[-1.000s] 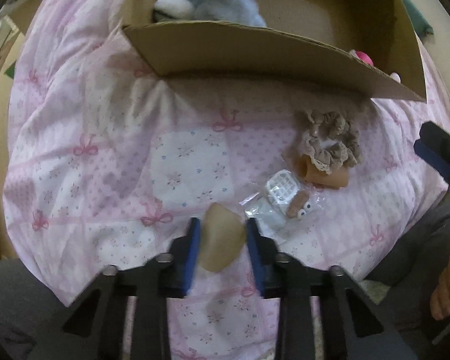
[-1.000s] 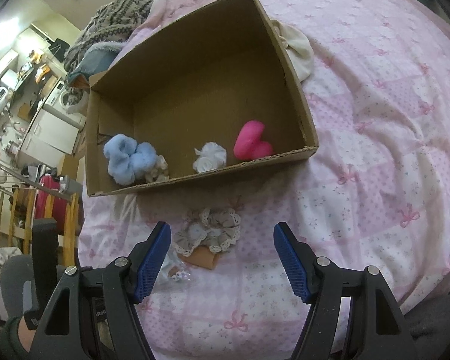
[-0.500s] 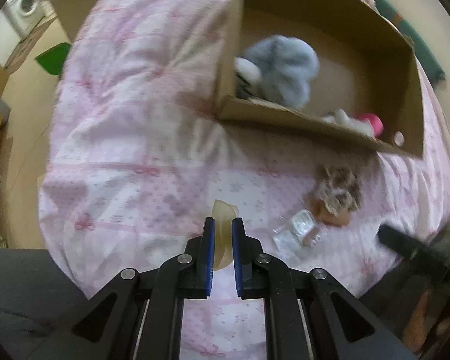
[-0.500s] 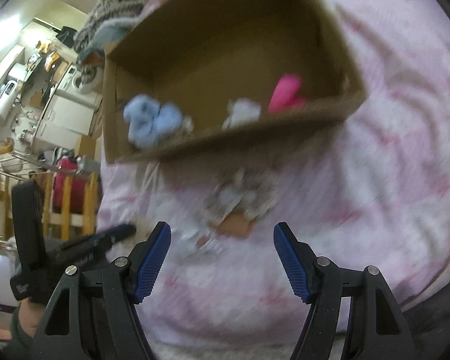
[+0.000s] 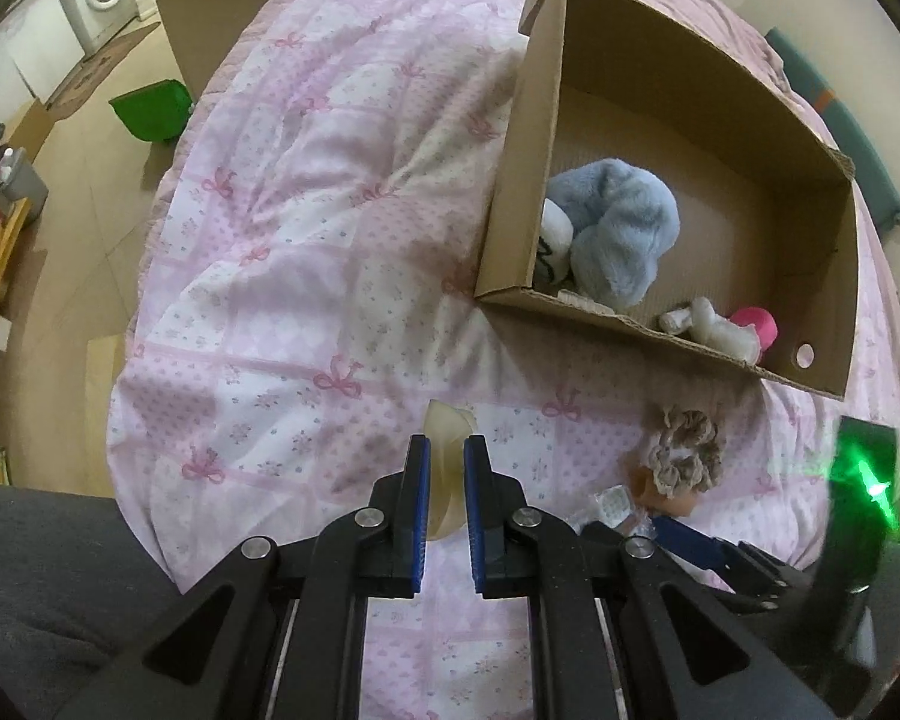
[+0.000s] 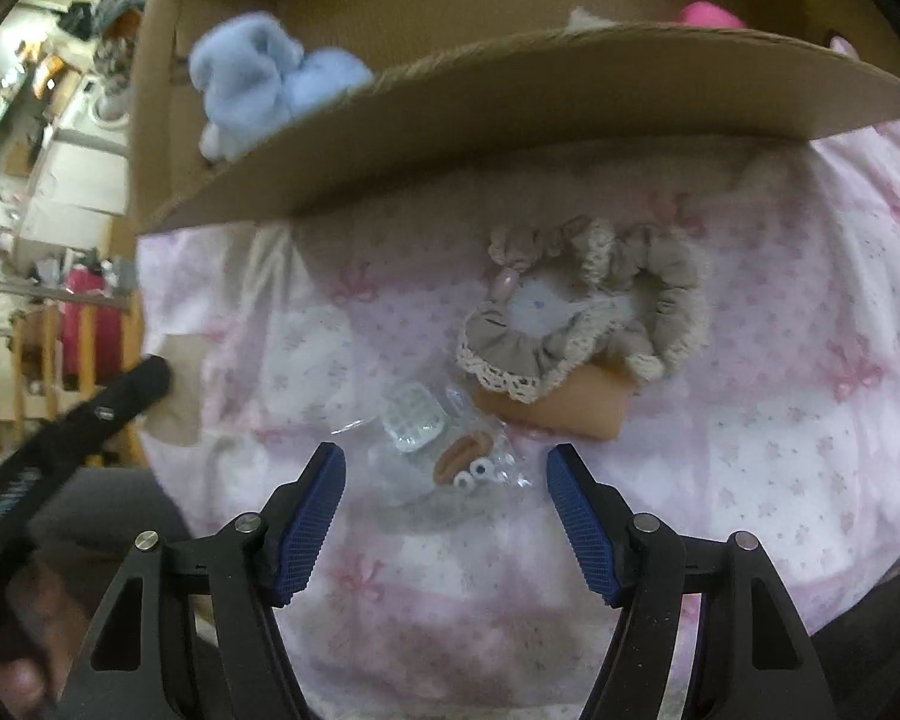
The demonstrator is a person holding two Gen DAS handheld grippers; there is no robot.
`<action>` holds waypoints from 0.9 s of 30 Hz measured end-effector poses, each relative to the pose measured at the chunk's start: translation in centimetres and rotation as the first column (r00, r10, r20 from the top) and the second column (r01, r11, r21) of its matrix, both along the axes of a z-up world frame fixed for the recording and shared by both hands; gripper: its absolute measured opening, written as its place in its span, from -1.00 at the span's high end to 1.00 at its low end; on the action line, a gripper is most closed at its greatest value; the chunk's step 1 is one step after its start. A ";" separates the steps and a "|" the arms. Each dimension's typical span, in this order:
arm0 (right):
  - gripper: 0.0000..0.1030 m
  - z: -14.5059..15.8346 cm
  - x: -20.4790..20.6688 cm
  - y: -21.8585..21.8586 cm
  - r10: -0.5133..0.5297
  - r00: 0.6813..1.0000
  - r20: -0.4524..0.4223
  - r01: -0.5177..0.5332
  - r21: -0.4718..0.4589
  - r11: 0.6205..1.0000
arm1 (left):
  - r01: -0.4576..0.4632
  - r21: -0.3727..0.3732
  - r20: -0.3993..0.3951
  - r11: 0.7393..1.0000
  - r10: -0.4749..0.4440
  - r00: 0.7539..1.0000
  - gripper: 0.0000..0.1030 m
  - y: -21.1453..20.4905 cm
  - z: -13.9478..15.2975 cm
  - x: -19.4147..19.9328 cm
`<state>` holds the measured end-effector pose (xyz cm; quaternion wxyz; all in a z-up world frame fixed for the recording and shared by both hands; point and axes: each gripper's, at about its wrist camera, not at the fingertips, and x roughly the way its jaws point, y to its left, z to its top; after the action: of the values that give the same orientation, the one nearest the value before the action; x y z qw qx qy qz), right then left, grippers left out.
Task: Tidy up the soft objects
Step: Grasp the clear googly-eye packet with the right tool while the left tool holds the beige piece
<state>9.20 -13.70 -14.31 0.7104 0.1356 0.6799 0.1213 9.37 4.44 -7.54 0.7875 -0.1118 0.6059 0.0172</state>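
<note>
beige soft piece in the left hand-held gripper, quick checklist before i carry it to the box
1. Grip: left hand-held gripper shut on the beige soft piece: ok.
2. Piece off the bedspread: cannot tell.
3. Free floor space in the cardboard box, between the blue plush and far wall: ok.
4. Right hand-held gripper open, low over the clear packet, out of the box path: ok.
5. Scrunchie outside the box: not ok.
</note>
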 end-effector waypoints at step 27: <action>0.49 6.0 -4.6 -3.0 0.071 0.974 0.215 -0.081 0.038 0.996 | 0.071 0.026 -0.008 0.997 -0.071 0.997 0.80 -1.5 -0.9 -0.2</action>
<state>4.60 -16.71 -8.27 0.7707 0.1123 0.6014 0.1779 9.17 2.97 -8.49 0.7869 -0.0799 0.6119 -0.0025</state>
